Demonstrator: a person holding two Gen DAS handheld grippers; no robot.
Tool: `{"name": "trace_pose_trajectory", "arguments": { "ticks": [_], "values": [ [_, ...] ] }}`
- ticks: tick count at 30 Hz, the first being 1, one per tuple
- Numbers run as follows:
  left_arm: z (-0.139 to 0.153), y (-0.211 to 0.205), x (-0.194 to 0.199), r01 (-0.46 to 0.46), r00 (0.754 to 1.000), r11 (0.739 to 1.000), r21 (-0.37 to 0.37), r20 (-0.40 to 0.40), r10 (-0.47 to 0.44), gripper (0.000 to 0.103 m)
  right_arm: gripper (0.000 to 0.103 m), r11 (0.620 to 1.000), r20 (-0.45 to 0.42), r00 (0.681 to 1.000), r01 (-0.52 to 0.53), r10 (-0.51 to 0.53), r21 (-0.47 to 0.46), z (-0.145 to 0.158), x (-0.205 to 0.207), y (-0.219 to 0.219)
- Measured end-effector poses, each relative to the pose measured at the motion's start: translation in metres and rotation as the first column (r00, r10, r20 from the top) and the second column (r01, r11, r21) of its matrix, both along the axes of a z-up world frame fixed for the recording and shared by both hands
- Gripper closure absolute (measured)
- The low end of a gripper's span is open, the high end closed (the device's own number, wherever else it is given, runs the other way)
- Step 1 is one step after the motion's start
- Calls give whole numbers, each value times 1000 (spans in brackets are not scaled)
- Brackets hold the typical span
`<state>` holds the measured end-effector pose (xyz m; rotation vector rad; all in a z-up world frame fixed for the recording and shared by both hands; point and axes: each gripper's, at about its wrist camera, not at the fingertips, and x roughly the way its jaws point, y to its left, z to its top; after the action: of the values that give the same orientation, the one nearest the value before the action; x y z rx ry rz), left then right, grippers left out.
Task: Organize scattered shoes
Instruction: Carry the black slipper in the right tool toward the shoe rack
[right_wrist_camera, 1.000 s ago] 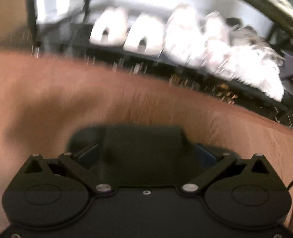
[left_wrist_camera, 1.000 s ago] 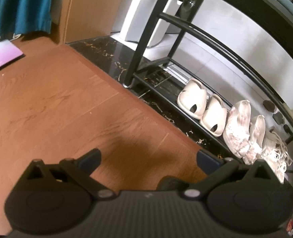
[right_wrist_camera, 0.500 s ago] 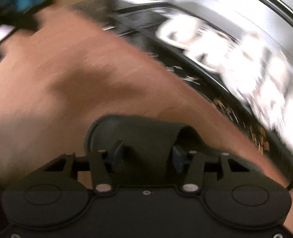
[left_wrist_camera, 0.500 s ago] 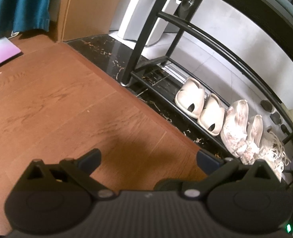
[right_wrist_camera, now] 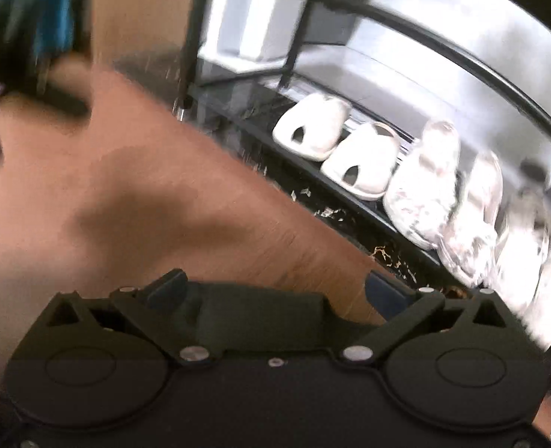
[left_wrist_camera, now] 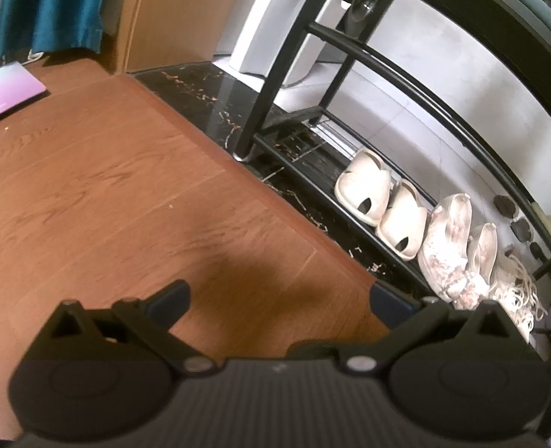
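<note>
A pair of cream slippers (left_wrist_camera: 363, 190) (right_wrist_camera: 313, 127) sits on the bottom rail of a black metal shoe rack (left_wrist_camera: 275, 86) (right_wrist_camera: 193, 37). To their right on the same rail stand two white floral shoes (left_wrist_camera: 447, 246) (right_wrist_camera: 421, 183) and white laced sneakers (left_wrist_camera: 518, 298) (right_wrist_camera: 529, 246). My left gripper (left_wrist_camera: 279, 293) hangs open over the brown wooden floor, short of the rack, with nothing in it. My right gripper (right_wrist_camera: 275, 285) also hovers over the floor before the rack; its jaws are opening and nothing is between them. The right wrist view is blurred.
A strip of dark marbled floor (left_wrist_camera: 208, 93) runs between the wood and the rack. A white bin (left_wrist_camera: 271, 18) stands behind the rack's left post. A teal curtain (left_wrist_camera: 51, 3), a wooden panel (left_wrist_camera: 171, 15) and a flat purple sheet (left_wrist_camera: 3, 93) lie far left.
The right gripper's jaws went from wide to nearly shut and are wide again, and its view has rolled and swung across the rack. The left gripper has stayed put and open.
</note>
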<state>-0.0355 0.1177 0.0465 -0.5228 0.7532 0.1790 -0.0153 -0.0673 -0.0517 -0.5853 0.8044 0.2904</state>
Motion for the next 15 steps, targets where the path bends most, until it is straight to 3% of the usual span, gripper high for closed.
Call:
{"name": "trace_pose_trajectory", "arguments": {
  "ticks": [4,7,10,12,15],
  "values": [
    [0,-3,2,13,1000,1000,11,-2,-13,1,0,970,-12,992,-123,124,-210,-42,-18,12],
    [-1,-2,2,16,1000,1000,7,-6,-16,1,5,957,-35,981,-193,189,-216,-39,-20,8],
    [-2,1,2,9,1000,1000,-5,-9,-9,1,20,936,-77,963,-269,258,-227,-28,-23,-2],
    [-3,2,2,8,1000,1000,-14,-10,-8,1,18,849,-143,903,-430,405,-309,-22,-37,-12],
    [-2,2,2,9,1000,1000,-15,-7,-9,1,7,773,-233,851,-525,471,-354,-22,-46,-39]
  ]
}}
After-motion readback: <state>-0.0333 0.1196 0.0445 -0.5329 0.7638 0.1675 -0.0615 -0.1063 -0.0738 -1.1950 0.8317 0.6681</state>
